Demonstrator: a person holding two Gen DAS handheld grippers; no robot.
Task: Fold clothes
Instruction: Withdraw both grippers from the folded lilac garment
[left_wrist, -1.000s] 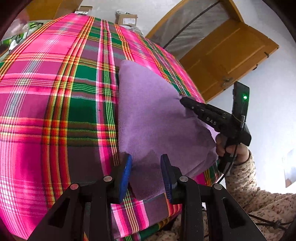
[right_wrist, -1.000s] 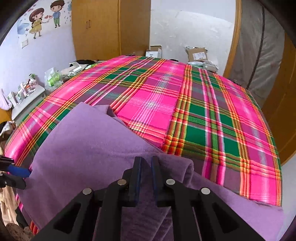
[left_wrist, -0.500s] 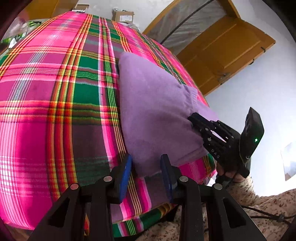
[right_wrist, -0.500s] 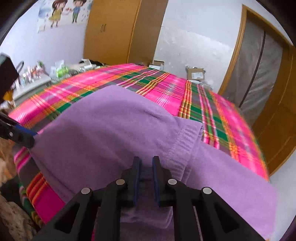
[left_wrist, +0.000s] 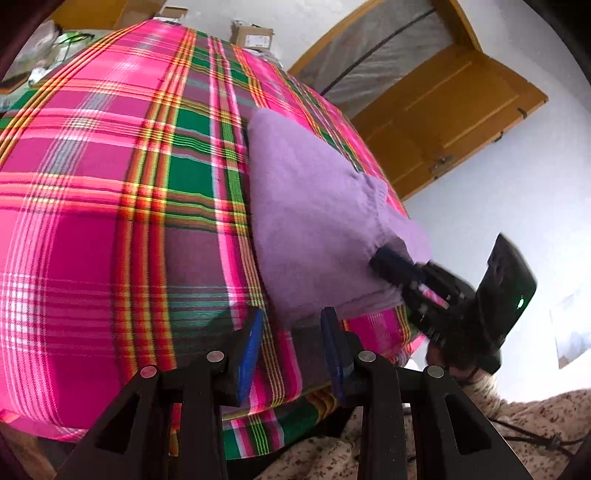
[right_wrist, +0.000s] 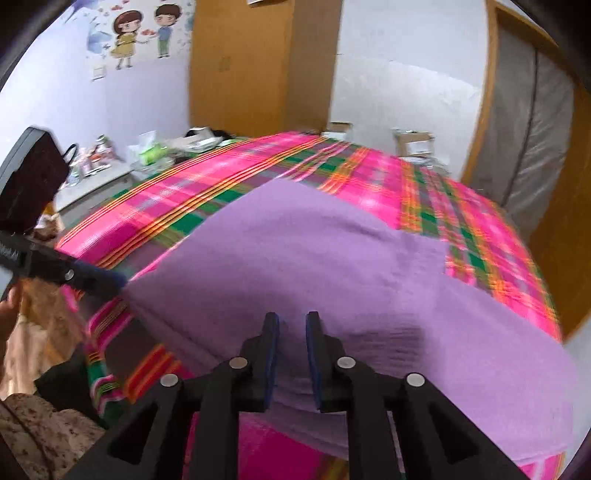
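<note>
A: Item one, the purple garment: I log it folded on the pink plaid bedspread, near the bed's front edge, ahead of both tools.

B: Left hand-held gripper?

A: Jaws parted, nothing pinched; the garment's near corner lies just beyond its blue pads.

B: Right hand-held gripper?

A: Jaws opening, purple cloth in the gap; I see no squeeze on it. It sits at the garment's right end.
</note>
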